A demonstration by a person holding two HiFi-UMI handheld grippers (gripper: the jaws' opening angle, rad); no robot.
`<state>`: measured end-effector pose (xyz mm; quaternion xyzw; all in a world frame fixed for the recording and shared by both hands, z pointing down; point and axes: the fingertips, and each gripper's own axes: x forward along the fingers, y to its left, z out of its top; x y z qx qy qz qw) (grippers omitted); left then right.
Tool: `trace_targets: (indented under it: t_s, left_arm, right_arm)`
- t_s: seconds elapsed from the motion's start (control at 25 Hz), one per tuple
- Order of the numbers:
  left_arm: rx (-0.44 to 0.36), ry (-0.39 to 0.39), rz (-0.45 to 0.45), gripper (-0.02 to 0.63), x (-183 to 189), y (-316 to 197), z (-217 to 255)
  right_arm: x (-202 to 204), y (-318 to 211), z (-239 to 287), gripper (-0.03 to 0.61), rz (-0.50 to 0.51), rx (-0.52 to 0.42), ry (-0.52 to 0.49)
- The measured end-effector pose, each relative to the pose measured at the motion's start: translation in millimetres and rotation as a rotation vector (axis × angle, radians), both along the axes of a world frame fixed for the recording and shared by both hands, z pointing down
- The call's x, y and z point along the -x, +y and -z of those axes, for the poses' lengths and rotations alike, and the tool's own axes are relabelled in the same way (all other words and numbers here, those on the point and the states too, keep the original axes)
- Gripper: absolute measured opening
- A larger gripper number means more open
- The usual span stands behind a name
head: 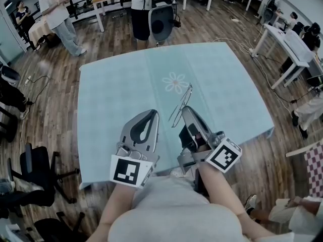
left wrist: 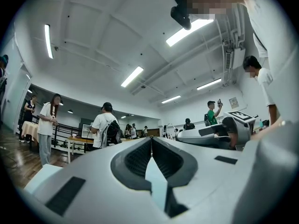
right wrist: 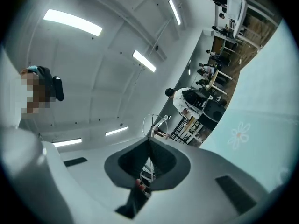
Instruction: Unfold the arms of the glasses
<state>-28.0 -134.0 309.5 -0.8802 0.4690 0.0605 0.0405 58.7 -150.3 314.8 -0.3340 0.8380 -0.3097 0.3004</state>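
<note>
A pair of thin wire-framed glasses (head: 180,105) hangs above the light blue tablecloth (head: 116,95), near its printed flower (head: 175,82). My right gripper (head: 185,108) is shut on the glasses. In the right gripper view a round lens rim (right wrist: 154,123) sticks out past the closed tips of the right gripper (right wrist: 149,139), and more wire with a nose pad shows in the hollow behind them. My left gripper (head: 153,113) stands shut beside it, to the left, with nothing held. The left gripper (left wrist: 151,139) points a little above level, with the right gripper (left wrist: 210,135) at its right.
The table's near edge (head: 166,168) runs just under both grippers. An office chair (head: 162,21) stands at the far side of the table, with people standing behind it. White tables (head: 282,42) are at the right and a black chair (head: 35,170) at the left.
</note>
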Motion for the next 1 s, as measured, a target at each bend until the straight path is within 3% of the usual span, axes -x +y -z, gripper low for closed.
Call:
trace_targets:
  t_s: [0.4,0.8,0.84,0.92,1.0]
  left_arm:
    - [0.007,-0.023,-0.026,0.008,-3,-1,-4]
    - [0.072,-0.082,-0.181,0.011,-9,7,-27]
    - [0.084,-0.100,-0.211,0.016,-11,10,-31]
    - [0.101,-0.127,-0.268,0.097,-16,16,-37]
    - [0.103,-0.135,-0.297,0.115,-18,21,-39]
  right_arm:
    - [-8,-10,-13,0.012,0.049,0.179,-0.172]
    - [8,-10,-34,0.012,0.191,0.337,-0.156]
    - [8,-10,-36,0.012,0.204,0.352,-0.160]
    - [8,-11,-38,0.012,0.231,0.376,-0.168]
    - [7,-12,-40,0.012,0.246,0.387,-0.157]
